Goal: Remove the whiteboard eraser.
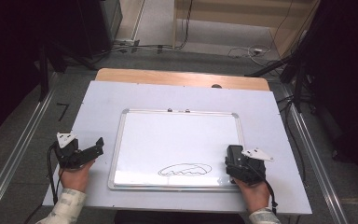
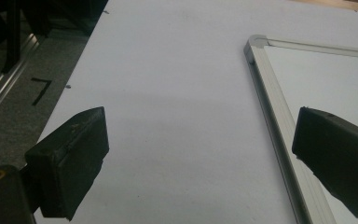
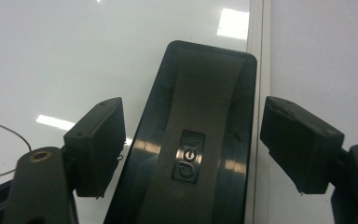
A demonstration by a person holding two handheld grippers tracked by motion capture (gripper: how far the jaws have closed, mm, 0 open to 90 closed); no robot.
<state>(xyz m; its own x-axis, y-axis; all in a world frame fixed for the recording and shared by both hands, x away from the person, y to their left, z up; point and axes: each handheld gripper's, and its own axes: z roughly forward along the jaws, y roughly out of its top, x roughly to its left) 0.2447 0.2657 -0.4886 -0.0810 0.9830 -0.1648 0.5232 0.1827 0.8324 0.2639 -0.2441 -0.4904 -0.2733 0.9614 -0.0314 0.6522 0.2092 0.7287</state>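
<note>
A framed whiteboard (image 1: 168, 135) lies flat in the middle of the table, with a dark line drawing (image 1: 184, 169) of a domed shape near its front edge. A black eraser (image 1: 233, 151) with a grey felt-like band (image 3: 200, 107) rests on the board's right edge. My right gripper (image 1: 236, 159) straddles the eraser; in the right gripper view its jaws (image 3: 193, 106) stand on either side with thin gaps, so it is open. My left gripper (image 1: 96, 151) hovers left of the board, wide open and empty (image 2: 203, 116), its right jaw over the board's aluminium frame (image 2: 270, 93).
A white sheet (image 1: 270, 121) covers the wooden table (image 1: 182, 77). Grey floor with metal rails (image 1: 23, 144) flanks the table on both sides, and cables lie on the floor behind it. There is bare sheet left of the board (image 2: 168, 93).
</note>
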